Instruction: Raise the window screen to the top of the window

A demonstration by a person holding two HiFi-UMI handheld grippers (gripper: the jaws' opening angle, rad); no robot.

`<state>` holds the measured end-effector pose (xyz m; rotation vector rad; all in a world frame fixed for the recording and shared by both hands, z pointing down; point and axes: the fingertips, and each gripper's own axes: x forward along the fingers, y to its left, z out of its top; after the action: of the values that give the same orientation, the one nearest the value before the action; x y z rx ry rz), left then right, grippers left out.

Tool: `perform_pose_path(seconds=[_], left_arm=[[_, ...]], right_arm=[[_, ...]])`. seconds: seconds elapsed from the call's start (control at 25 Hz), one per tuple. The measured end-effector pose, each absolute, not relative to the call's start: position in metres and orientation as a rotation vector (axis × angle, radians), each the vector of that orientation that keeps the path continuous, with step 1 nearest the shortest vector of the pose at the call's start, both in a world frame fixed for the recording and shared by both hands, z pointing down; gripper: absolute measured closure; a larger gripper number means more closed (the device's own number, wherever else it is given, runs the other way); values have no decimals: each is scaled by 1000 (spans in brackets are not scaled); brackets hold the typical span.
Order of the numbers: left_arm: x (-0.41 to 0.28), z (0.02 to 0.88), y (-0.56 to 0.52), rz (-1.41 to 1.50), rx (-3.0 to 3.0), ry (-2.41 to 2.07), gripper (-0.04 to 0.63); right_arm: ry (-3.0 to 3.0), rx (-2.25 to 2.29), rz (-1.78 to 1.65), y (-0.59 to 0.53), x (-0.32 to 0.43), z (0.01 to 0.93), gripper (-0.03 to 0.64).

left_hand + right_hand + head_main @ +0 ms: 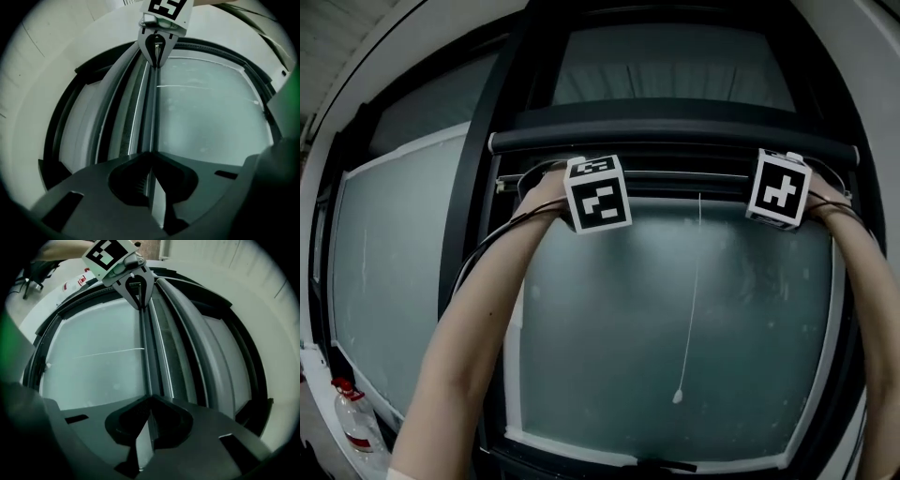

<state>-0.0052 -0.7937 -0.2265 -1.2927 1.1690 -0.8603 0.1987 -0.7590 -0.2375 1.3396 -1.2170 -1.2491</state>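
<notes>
Head view shows your arms raised to the window top. The left gripper and right gripper each have fingers pinching the screen bar, which sits just under the roller case. A white cord hangs across the glass.

Roller housing closes off room just above the screen bar; a pull cord hangs across the pane below.
</notes>
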Motion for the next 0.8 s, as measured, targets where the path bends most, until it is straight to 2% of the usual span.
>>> perform_pose_path(seconds=[0.24, 0.4, 0.68, 0.8], left_arm=[[-6, -285, -794, -876, -1170, 1263, 575], [-7, -289, -793, -910, -1162, 1235, 575], [-6, -290, -791, -783, -1211, 1256, 575], [-8, -292, -782, -604, -1349, 1268, 561]], right_arm=[[-1222, 1459, -1364, -760, 193, -290, 593], [-1184, 1469, -1367, -761, 196, -292, 591], [-1126, 1503, -1465, -755, 188, -300, 588], [-1261, 1575, -1446, -749, 196, -297, 587]])
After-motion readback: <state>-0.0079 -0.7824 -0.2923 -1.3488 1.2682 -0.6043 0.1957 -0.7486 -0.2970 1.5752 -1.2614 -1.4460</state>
